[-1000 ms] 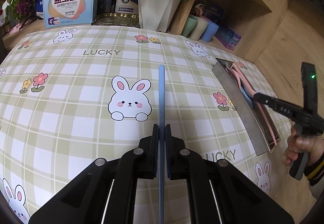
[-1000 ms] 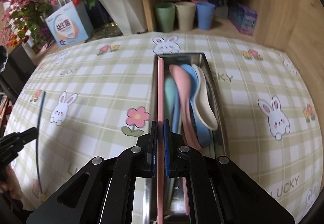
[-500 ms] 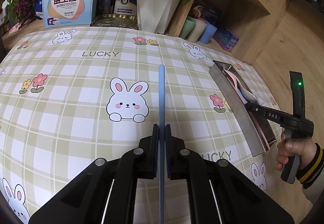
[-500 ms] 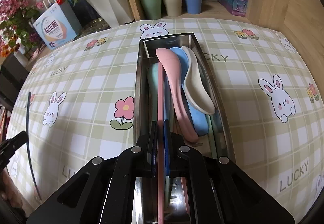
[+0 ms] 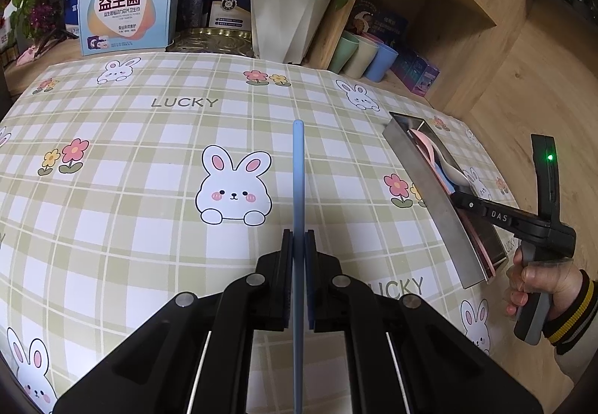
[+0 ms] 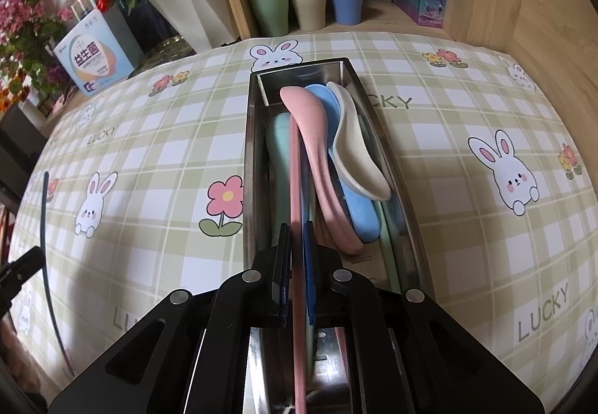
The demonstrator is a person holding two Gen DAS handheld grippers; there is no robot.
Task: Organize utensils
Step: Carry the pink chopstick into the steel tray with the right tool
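Note:
My left gripper is shut on a blue chopstick and holds it above the checked tablecloth, left of the steel tray. My right gripper is shut on a pink chopstick and holds it low inside the steel tray, along its left side. The tray holds a pink spoon, a blue spoon, a cream spoon and a green utensil. The right gripper also shows in the left wrist view, reaching over the tray's near end.
Three cups and boxes stand on the wooden shelf behind the table. A white flower pot and a blue-and-white box stand at the table's back edge. A wooden wall runs along the right.
The right gripper has moved forward and down along the tray with the pink chopstick. The left gripper has stayed nearly still with the blue chopstick.

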